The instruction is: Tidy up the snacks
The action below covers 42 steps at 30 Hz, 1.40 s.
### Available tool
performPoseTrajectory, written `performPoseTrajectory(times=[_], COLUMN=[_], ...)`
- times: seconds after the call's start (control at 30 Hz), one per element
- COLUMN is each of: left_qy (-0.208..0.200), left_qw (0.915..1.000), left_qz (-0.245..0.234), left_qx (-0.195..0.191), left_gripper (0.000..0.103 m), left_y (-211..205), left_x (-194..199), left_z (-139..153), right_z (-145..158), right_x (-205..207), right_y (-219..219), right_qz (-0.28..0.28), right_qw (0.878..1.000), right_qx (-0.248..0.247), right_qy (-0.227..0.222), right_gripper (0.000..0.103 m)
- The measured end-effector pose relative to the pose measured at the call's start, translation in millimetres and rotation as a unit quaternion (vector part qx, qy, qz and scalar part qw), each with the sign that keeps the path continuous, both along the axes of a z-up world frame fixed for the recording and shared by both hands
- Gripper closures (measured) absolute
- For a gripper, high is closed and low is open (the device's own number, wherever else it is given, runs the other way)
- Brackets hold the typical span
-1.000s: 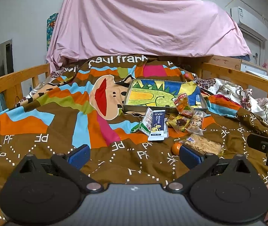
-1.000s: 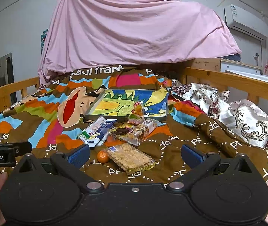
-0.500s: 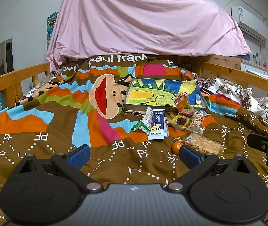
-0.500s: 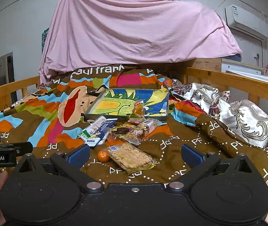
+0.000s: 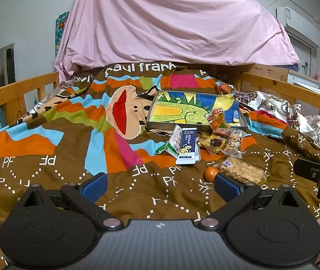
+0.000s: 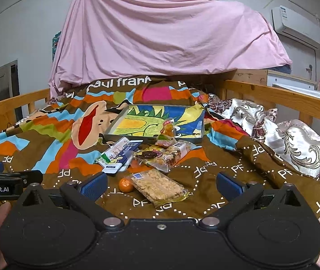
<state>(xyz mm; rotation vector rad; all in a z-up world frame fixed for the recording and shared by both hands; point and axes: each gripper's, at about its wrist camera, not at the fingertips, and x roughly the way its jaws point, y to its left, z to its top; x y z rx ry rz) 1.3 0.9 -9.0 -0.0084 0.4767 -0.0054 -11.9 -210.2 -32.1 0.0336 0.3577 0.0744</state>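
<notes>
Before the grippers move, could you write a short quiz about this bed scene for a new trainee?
1. True or false: the left gripper and the right gripper are both open and hold nothing.
2. Which item lies directly beside the small orange fruit? A) crispy rice bar pack B) dark blue sachet C) dinosaur tray
3. Fill in: the snacks lie on the ____ blanket, in front of the tray.

Key: 1 true; 2 A; 3 Paul Frank

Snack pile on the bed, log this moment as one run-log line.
left hand-held gripper: open, empty | right hand-held gripper: open, empty | rice-crisp packet, mandarin: on blanket | tray: no snacks inside
</notes>
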Motion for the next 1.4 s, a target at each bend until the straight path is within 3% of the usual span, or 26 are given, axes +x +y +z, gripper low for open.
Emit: performPoseTrajectory(times=[0.47, 0.97, 1.4], left_qy=[0.036, 0.053, 0.083], left_qw=[0.9993, 0.9976, 0.9964], left_qz=[0.010, 0.042, -0.018], left_qx=[-0.010, -0.015, -0.005], left_gripper=[0.000, 0.000, 0.000], left_y=[2.4, 2.8, -7.9], left_x=[11.6, 44.0, 105.3], left_z=[-8.8, -11.8, -29.1], right_z=[-4.0, -10.0, -24.6], right_x=[18.4, 71.4, 150.4], right_y=[1.9, -11.8, -28.1], right_qz=[0.007, 0.040, 0.064], right_qw=[0.999, 0.993, 0.984], right_qx=[-0.011, 0.053, 0.083], right_qy=[0.039, 0.093, 0.144], right_gripper=[0.000, 0.000, 0.000])
